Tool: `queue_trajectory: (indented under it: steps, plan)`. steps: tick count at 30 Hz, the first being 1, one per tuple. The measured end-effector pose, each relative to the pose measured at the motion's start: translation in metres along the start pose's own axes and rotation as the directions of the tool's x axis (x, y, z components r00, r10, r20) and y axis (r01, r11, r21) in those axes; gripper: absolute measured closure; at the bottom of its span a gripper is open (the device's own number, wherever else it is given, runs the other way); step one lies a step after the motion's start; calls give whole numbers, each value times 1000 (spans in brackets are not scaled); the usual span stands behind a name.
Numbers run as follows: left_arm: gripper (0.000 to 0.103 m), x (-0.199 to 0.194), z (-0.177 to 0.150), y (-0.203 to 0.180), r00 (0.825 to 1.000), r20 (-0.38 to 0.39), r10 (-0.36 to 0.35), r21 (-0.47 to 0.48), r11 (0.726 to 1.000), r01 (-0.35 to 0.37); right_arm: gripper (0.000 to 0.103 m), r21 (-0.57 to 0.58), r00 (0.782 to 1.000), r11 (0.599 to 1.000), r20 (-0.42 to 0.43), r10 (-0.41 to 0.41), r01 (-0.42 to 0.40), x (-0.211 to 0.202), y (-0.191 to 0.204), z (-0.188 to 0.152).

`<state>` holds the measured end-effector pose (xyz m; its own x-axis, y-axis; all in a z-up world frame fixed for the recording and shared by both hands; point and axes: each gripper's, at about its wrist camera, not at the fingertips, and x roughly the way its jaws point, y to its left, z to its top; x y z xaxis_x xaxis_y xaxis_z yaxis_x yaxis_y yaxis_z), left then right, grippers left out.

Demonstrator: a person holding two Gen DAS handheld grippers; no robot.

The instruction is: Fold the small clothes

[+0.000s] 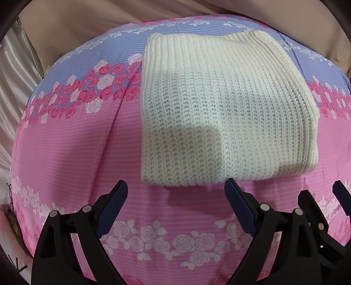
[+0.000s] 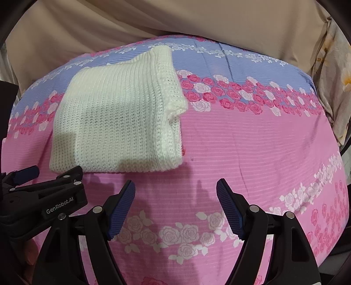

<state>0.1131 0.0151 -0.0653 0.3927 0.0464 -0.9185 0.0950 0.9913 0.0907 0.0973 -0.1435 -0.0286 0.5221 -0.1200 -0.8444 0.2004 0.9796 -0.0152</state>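
- Cream ribbed-knit garment point(image 1: 228, 109), folded into a thick rectangular bundle, lies flat on the pink and lavender rose-print bedsheet point(image 1: 72, 153), just ahead of both sets of jaws and touched by neither.
- Left gripper point(image 1: 176, 197), black with blue ridged pads, is held low over the sheet and aimed forward; its jaws are spread wide and hold nothing, and the bundle's near edge lies just beyond the fingertips, spanning the gap and running off to the right of it.
- Right gripper point(image 2: 175, 190) sits close alongside, likewise low and level, jaws parted and empty; the bundle lies ahead and to the left of its jaws, with bare pink sheet directly between the pads.
- In the right wrist view the left gripper point(image 2: 39, 175) enters from the left edge, its fingertips just short of the bundle's near left corner.
- The bundle's long axis runs away from the jaws, toward the lavender band of the sheet; its rounded folded edge faces right, and a ribbed hem lies at the far end.
- Beige draped cloth point(image 2: 175, 19) rises beyond the sheet's far edge.
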Motion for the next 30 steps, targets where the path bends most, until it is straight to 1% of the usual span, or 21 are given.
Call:
queue_trajectory:
  steps: [9,16,30]
  plan:
    - [16,-6,-2,-1,1000,16,12,-22,1000,-12,29,-3,1000,1000,7,12,-11,-3,-1,5]
    - [16,-7,-3,3,1000,9,8,-34,999,-7,29,-4,1000,1000,7,17,-17,-4,1,5]
    - [16,-11,-7,2,1000,9,5,-20,1000,-5,29,2,1000,1000,8,21,-21,-9,-2,0]
